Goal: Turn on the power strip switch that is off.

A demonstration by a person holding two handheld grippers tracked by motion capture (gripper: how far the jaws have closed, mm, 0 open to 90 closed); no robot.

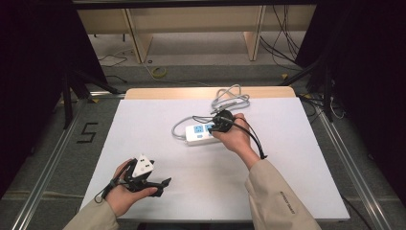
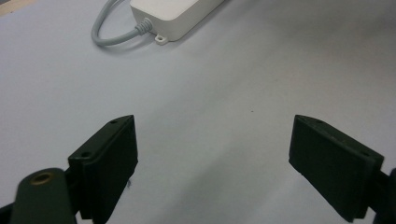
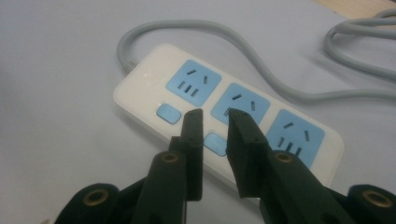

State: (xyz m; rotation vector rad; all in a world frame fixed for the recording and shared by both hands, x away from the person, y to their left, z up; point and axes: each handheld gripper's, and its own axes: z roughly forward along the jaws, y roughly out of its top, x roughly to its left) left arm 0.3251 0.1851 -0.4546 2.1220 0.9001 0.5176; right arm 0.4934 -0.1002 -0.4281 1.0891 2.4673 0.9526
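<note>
From the high view, I saw the power strip (image 1: 200,133) near the worktop's (image 1: 143,124) far edge, my right tongs (image 1: 221,122) over it. In the left gripper view, my left tongs (image 2: 212,154) hung wide and empty. In the right gripper view, the narrow, empty right tongs (image 3: 215,117) hovered above a blue switch (image 3: 216,143), partly hidden; I judged a centred, straight press would be best.

power strip (image 3: 140,86): was white, with three light-blue socket panels
cord (image 3: 261,70): was grey
surface (image 1: 158,124): was plain pale grey
tongs (image 3: 215,123): were black
</note>
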